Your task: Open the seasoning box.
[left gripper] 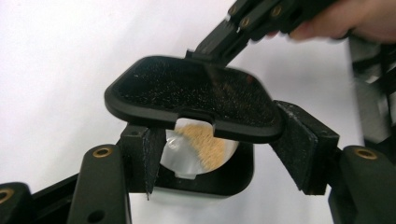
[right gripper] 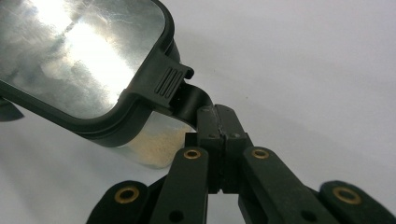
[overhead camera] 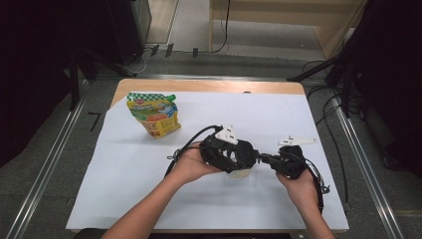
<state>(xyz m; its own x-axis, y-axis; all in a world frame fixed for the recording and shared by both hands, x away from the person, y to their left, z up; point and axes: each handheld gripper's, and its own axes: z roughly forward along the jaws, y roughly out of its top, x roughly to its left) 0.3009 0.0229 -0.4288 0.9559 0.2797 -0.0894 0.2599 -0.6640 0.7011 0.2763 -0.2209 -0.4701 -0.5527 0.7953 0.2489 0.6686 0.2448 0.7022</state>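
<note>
Container point(left gripper: 205, 179) of tan granules sits on the white sheet point(overhead camera: 149, 164) near the table's front middle, clamped between the left gripper point(left gripper: 224, 158) jaws. Its black hinged lid point(left gripper: 191, 95) stands raised, its tab pinched by the closed right gripper point(right gripper: 219, 140). A snack pouch point(overhead camera: 153, 115), perhaps seasoning, stands well apart at the far left.

On your table a white sheet point(overhead camera: 149, 164) covers nearly the whole top, leaving a strip of bare wood point(overhead camera: 209, 85) along the far edge. A yellow snack bag point(overhead camera: 153, 113) with a green and white checked top stands on the sheet at your far left, well apart from your work. Beyond the table you have grey floor point(overhead camera: 234, 62), some pale wooden furniture point(overhead camera: 278, 12) and loose black cables point(overhead camera: 328, 99) at the right.
</note>
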